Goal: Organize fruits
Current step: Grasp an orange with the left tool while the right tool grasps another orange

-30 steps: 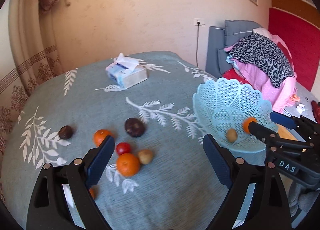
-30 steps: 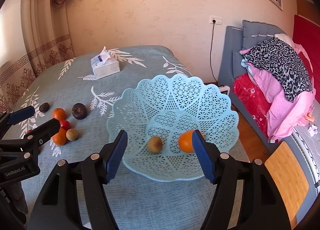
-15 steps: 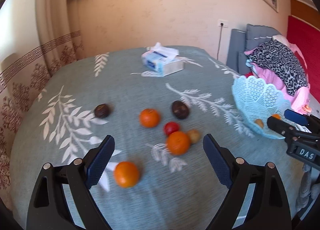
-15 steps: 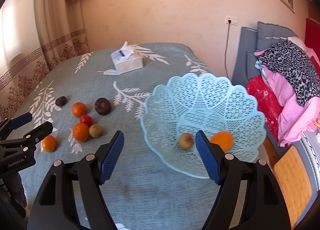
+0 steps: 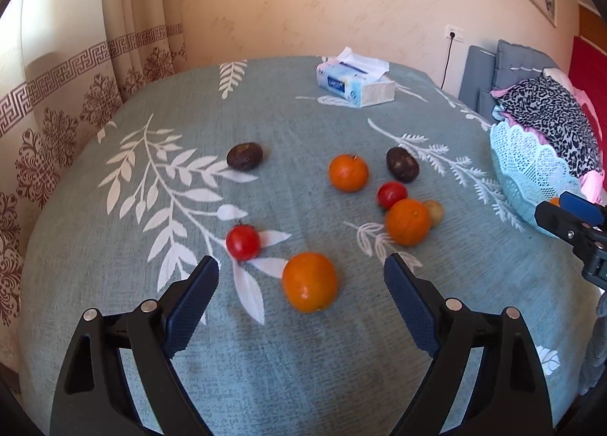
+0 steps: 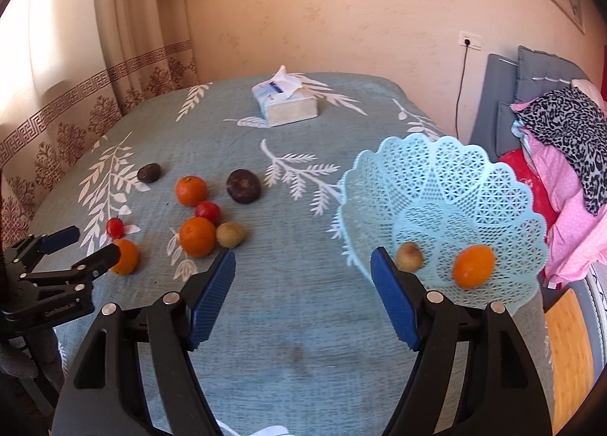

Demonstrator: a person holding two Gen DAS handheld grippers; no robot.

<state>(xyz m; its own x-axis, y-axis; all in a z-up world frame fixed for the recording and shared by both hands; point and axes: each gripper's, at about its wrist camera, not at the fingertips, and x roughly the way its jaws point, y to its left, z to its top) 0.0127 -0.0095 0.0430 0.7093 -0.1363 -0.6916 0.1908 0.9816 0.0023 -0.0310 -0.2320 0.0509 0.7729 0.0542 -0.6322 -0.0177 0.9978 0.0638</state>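
Several fruits lie loose on the teal cloth: a near orange [image 5: 309,281], a small tomato [image 5: 242,242], two more oranges [image 5: 408,221] [image 5: 348,173], a red fruit [image 5: 392,195], a kiwi [image 5: 434,212] and two dark fruits [image 5: 244,156] [image 5: 402,165]. My left gripper [image 5: 301,276] is open and empty, its jaws either side of the near orange. The light blue lattice basket [image 6: 447,174] holds a kiwi [image 6: 409,256] and an orange [image 6: 473,265]. My right gripper [image 6: 303,275] is open and empty, left of the basket. The left gripper also shows in the right wrist view [image 6: 70,248].
A tissue box [image 5: 356,82] stands at the far side of the table. Curtains hang at the left. A sofa with piled clothes [image 6: 561,140] is beyond the table's right edge. A wooden stool [image 6: 569,345] sits at the lower right.
My left gripper has swung left from the basket side to the loose fruits, and the near orange now lies between its jaws. My right gripper has drawn left, away from the basket.
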